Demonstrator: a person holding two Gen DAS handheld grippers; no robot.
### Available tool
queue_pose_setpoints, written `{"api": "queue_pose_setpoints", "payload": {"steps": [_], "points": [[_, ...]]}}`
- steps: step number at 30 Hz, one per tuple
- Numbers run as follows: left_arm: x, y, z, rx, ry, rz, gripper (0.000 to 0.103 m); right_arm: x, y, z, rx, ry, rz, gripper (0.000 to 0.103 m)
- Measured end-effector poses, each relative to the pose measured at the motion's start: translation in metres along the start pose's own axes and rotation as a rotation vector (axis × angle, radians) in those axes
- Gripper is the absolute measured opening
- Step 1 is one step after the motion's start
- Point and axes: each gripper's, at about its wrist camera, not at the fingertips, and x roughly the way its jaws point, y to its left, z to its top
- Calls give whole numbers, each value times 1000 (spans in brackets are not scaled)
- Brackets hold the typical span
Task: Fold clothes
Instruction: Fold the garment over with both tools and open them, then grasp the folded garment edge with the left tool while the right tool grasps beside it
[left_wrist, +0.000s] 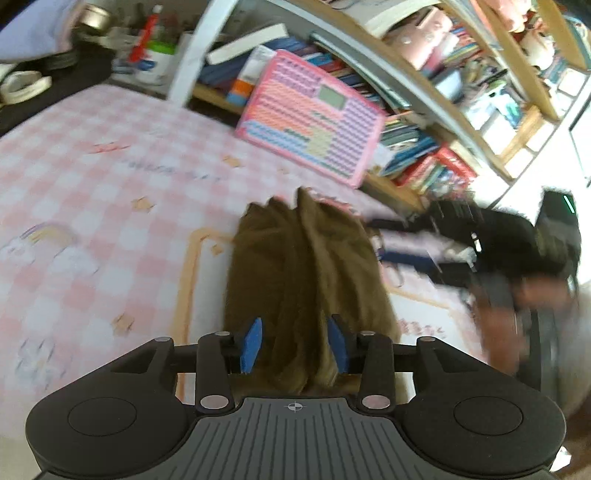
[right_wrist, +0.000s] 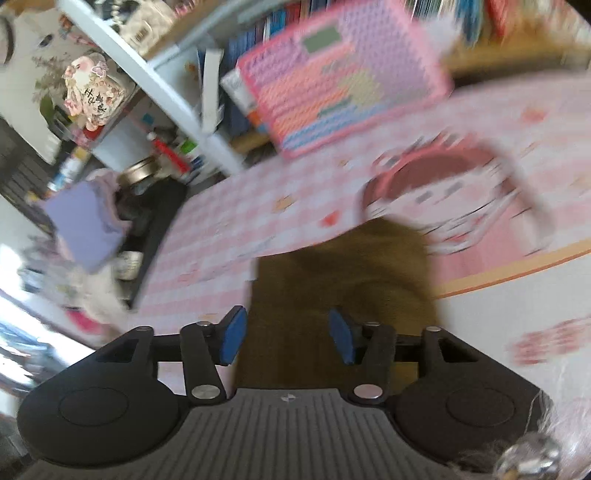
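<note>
Bunching between the spread blue pads of the left gripper (left_wrist: 295, 343): brown cloth (left_wrist: 303, 266); right gripper (right_wrist: 288, 338) likewise spread over it.

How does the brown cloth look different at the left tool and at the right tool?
At the left tool the brown cloth is bunched into long ridges, while at the right tool it looks smoother and flatter, though blurred. The left view shows a jagged far edge; the right view shows a rounder one. In both, the cloth sits between spread blue pads, over the pink checked sheet.
</note>
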Motion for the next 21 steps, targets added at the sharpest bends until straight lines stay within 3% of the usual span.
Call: {"api": "queue_pose_setpoints", "payload": {"steps": [2,5,9,11,16,18,21], "points": [[14,2,10,-2,3,-24,55,-15,-5,-19,-47,-33,-91,54],[38,5,26,-27,25,-29,56,-22,-15,-44,-35,-15,-173,54],[61,-4,39,4,44,-59,50,-13,-14,-63,-24,9,-203,54],[67,-16,42,89,61,-83,7,-7,-9,-67,-41,19,-223,54],[39,-62,41,388,-84,-74,7,-2,0,-72,-65,20,-232,54],[54,-50,43,355,-40,-3,7,-1,2,-71,-70,23,-238,54],[88,-4,42,173,124,86,9,7,4,-73,-82,47,-221,55]]}}
